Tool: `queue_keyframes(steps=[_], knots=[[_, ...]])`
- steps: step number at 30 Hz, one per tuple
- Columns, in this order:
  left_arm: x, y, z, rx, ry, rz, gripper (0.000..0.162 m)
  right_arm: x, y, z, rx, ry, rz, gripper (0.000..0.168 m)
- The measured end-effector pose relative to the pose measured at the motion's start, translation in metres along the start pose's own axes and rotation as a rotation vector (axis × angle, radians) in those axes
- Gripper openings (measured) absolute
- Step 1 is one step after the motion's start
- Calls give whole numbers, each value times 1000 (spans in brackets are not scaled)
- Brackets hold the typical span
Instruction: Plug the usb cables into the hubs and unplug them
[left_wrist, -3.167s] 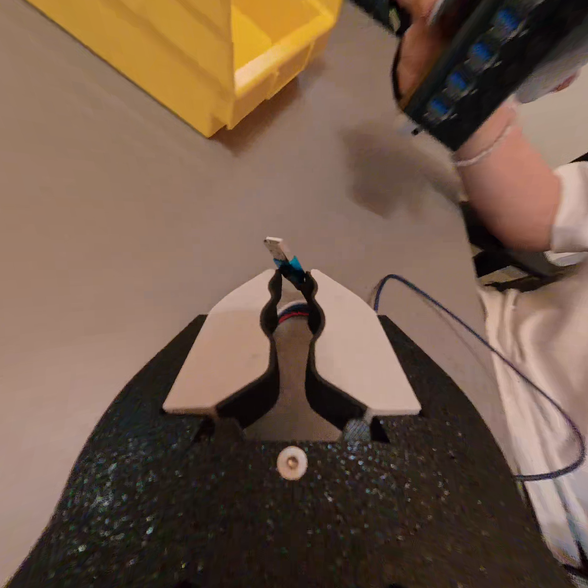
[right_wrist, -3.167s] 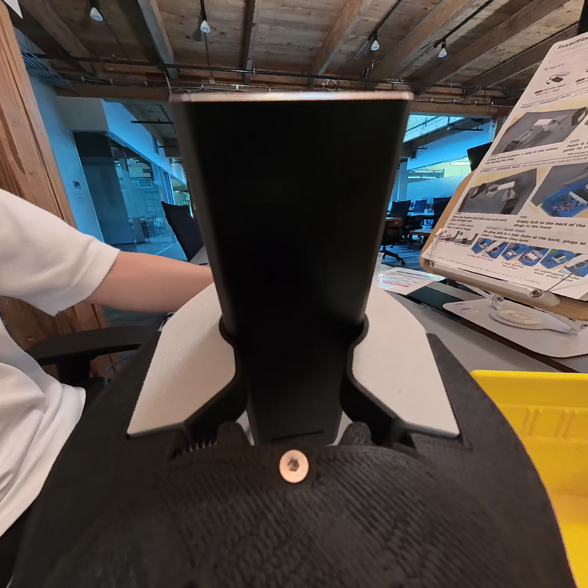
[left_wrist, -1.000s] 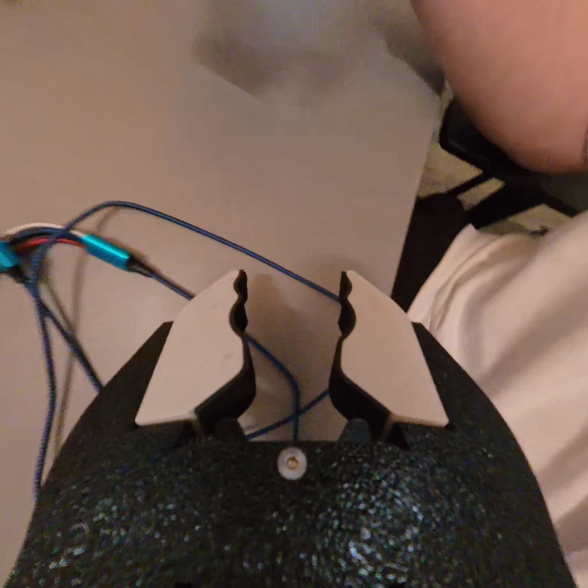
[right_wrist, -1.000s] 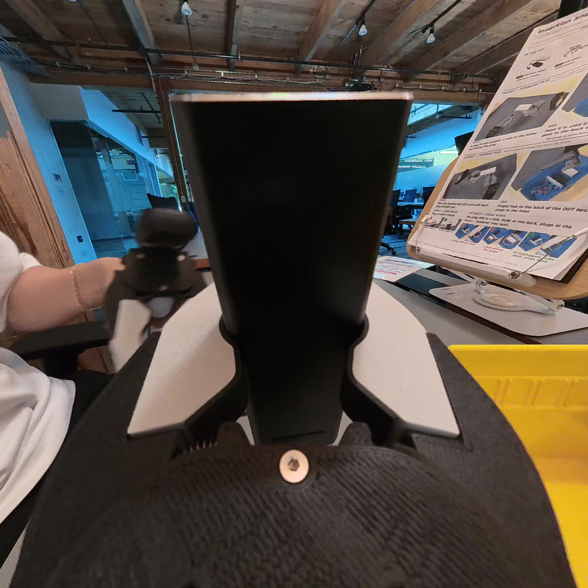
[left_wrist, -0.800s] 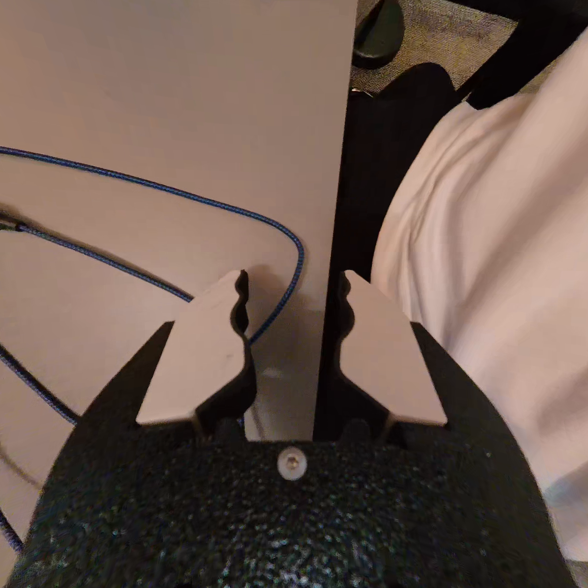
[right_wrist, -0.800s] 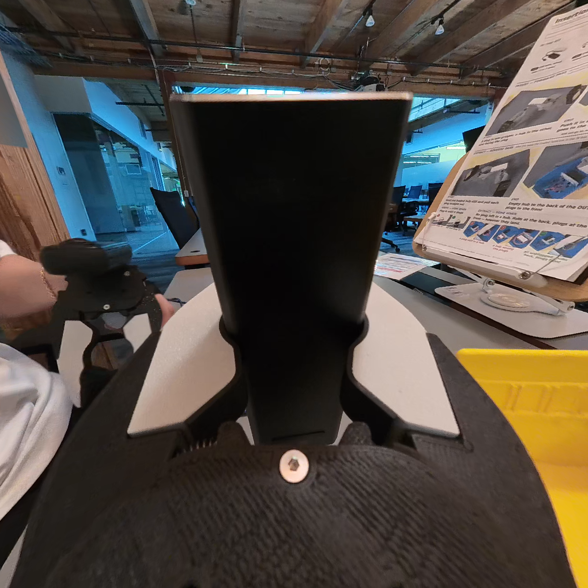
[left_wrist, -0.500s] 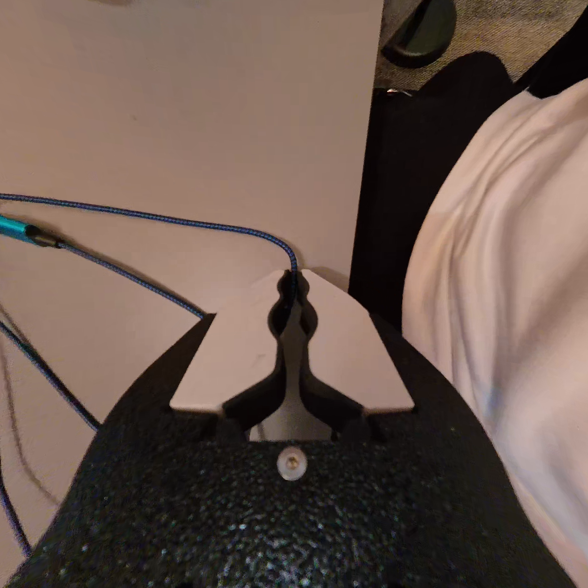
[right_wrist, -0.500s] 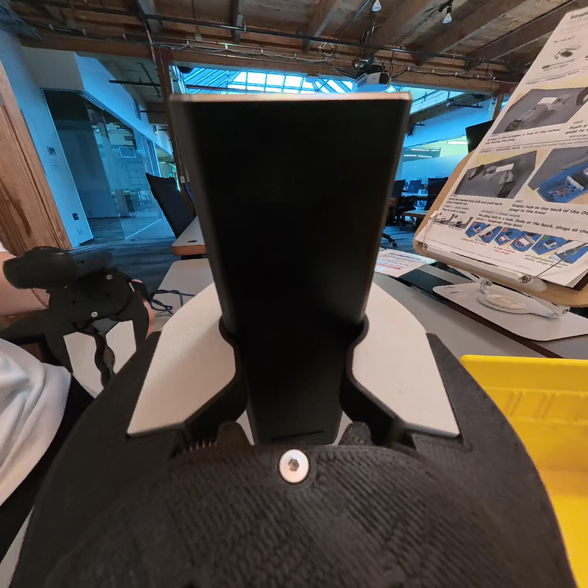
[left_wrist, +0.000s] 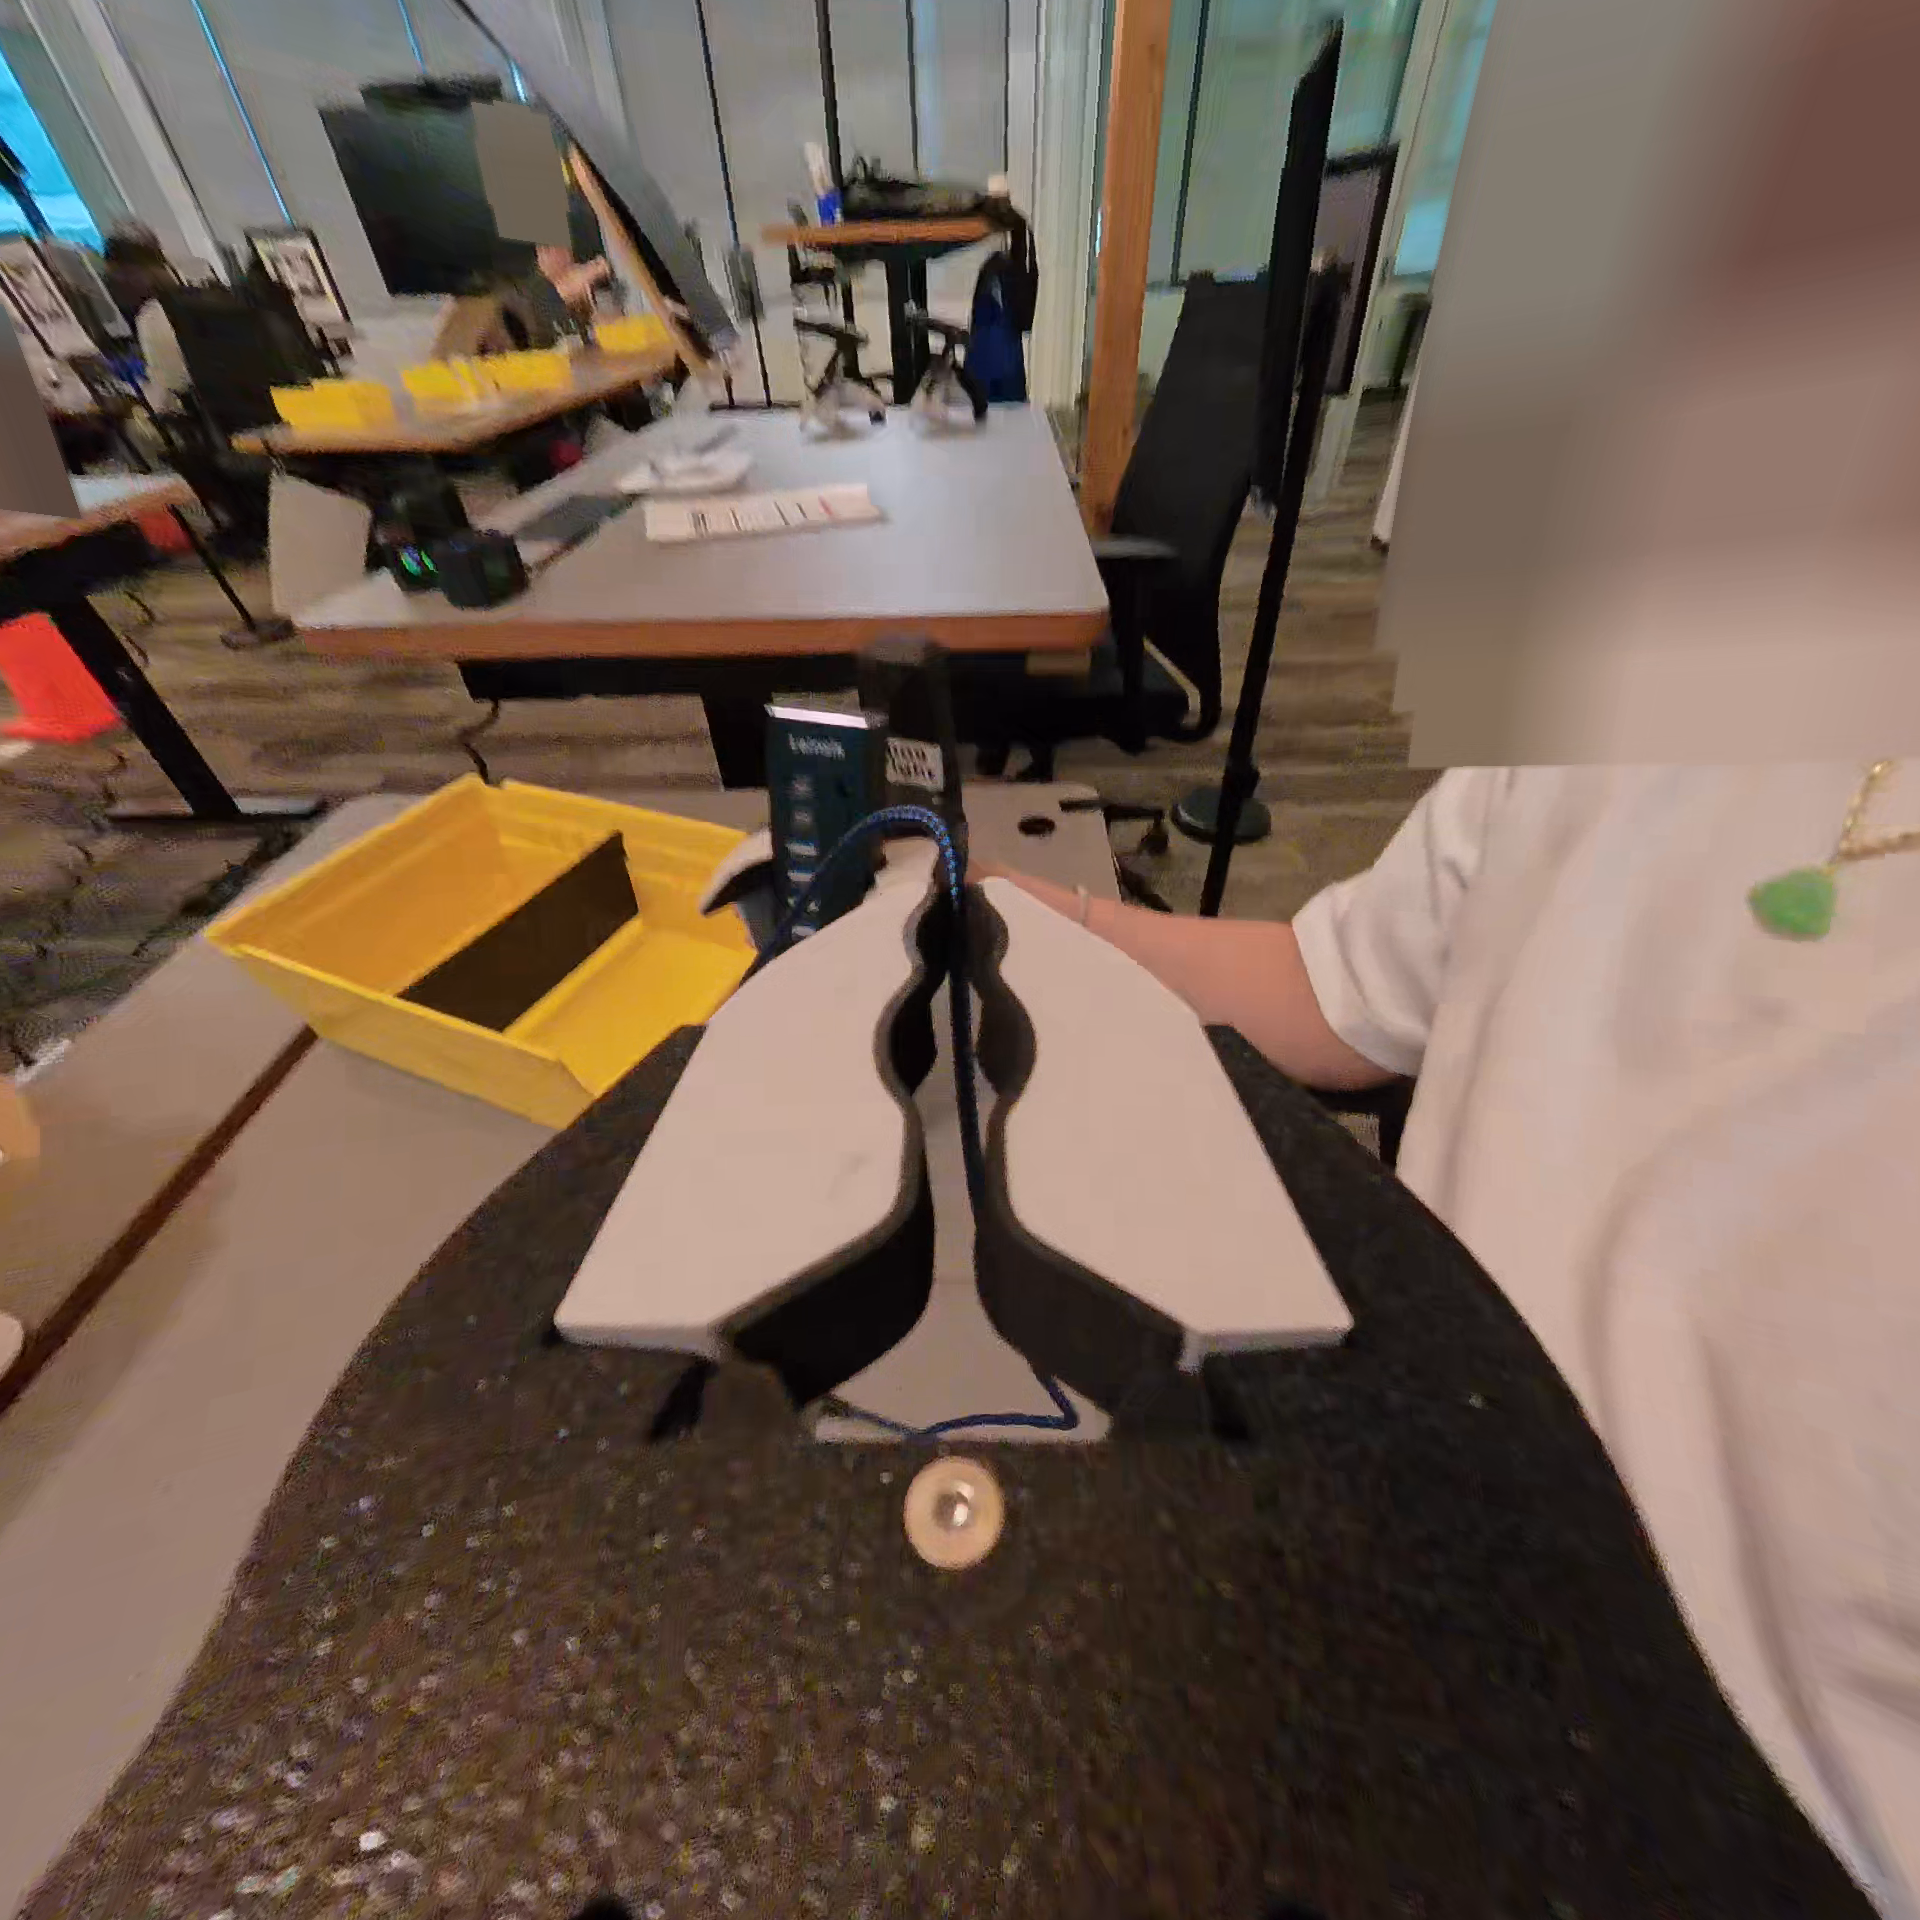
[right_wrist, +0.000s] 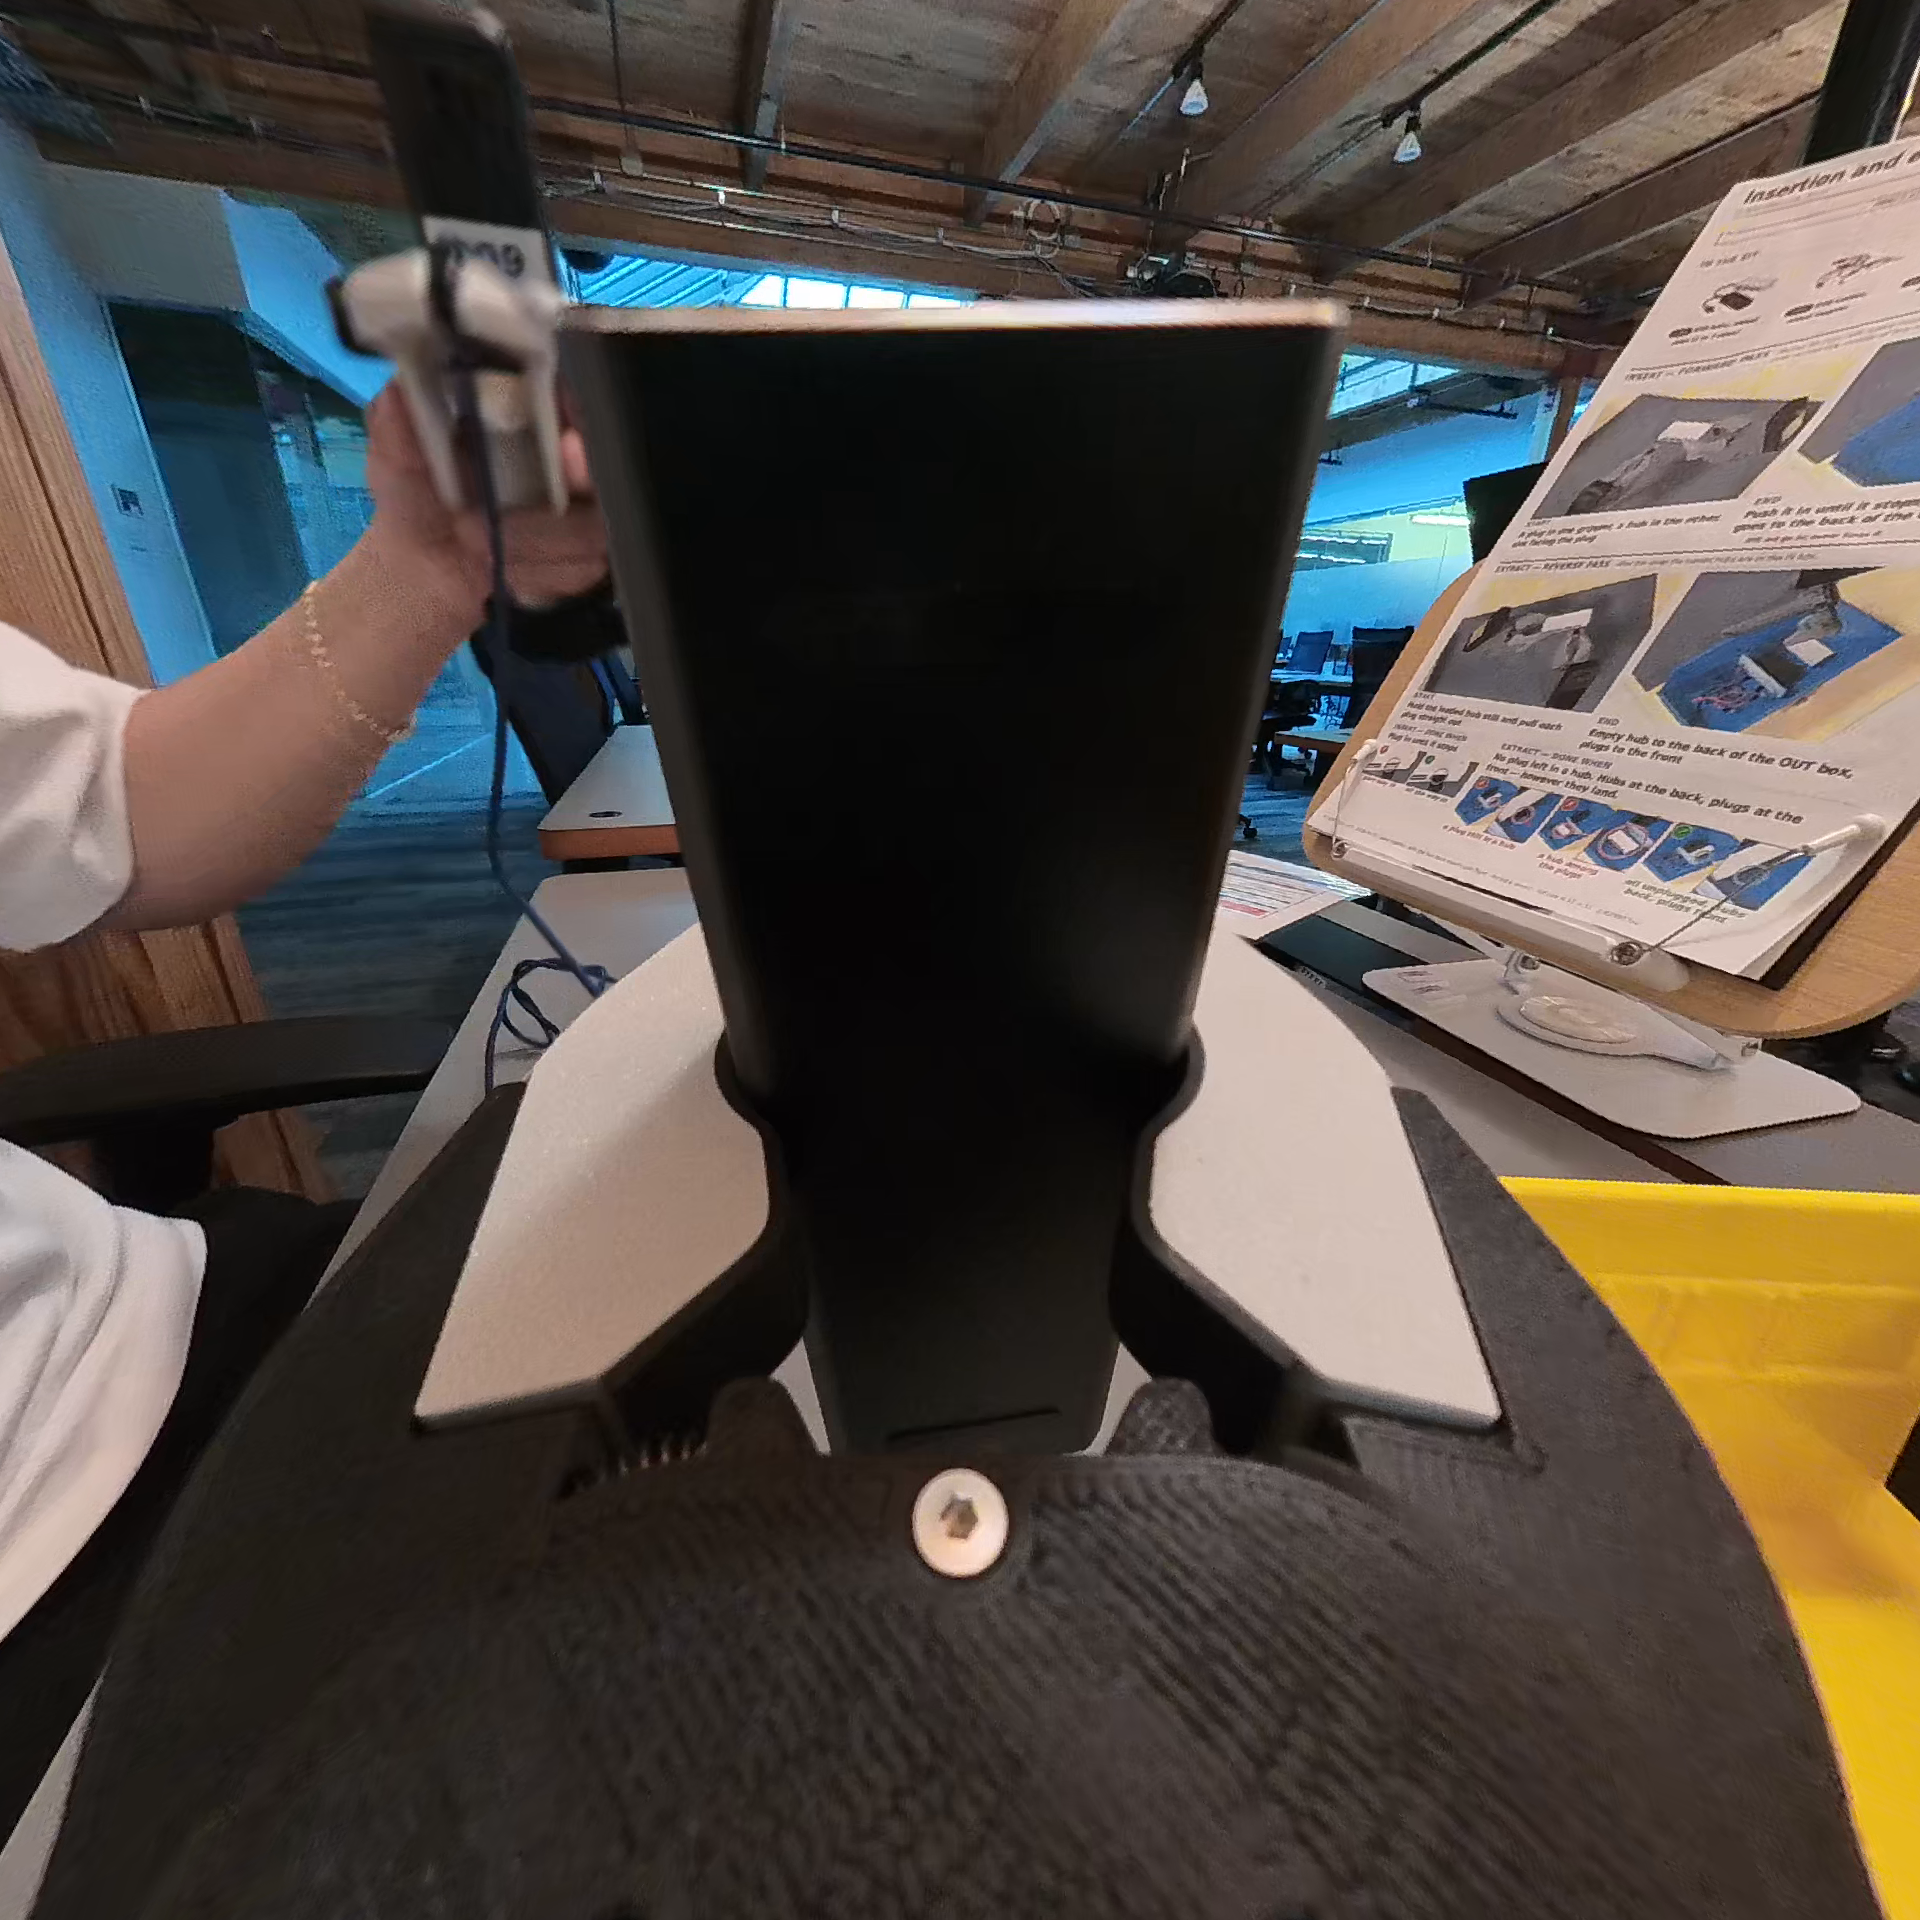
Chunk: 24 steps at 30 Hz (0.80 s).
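Left gripper (left_wrist: 954, 904) closed on blue cable (left_wrist: 961, 1049), lifted beside hub. Hub (right_wrist: 956, 831) held upright in right gripper (right_wrist: 956, 1049), near yellow bin (left_wrist: 488, 935). Plug not seen, probably hanging; no cable visibly plugged in; insertion judged pending.

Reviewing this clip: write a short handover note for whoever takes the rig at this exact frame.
Left tool: shut on the blue braided cable, gripping the cord itself; no plug shows at its tips. The cord loops over the tips and hangs down toward the table.
Right tool: shut on the black USB hub, held upright.
Yellow bin with a black divider sits on the table, its visible sections empty.
Done: hub and cable are both in hand.
Left: no plug is visibly seated in the hub from these views. Probably regrip the cable at its plug, then insert and unplug.
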<state>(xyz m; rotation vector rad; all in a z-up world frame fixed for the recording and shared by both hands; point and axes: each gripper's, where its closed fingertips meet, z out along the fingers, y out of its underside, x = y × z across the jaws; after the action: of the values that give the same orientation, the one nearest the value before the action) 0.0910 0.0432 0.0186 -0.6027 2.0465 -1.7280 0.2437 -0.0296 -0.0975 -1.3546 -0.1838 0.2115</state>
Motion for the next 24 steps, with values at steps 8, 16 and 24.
queue_keyframes(steps=[8,16,24], knots=[[-97,-6,-52,248,-116,-185,2,2,-4,-6,14,8,-4,73],[-125,195,-112,33,-383,-648,2,5,-4,-9,30,12,8,73],[-97,266,-161,-210,-655,-762,6,6,2,-6,5,15,12,73]])
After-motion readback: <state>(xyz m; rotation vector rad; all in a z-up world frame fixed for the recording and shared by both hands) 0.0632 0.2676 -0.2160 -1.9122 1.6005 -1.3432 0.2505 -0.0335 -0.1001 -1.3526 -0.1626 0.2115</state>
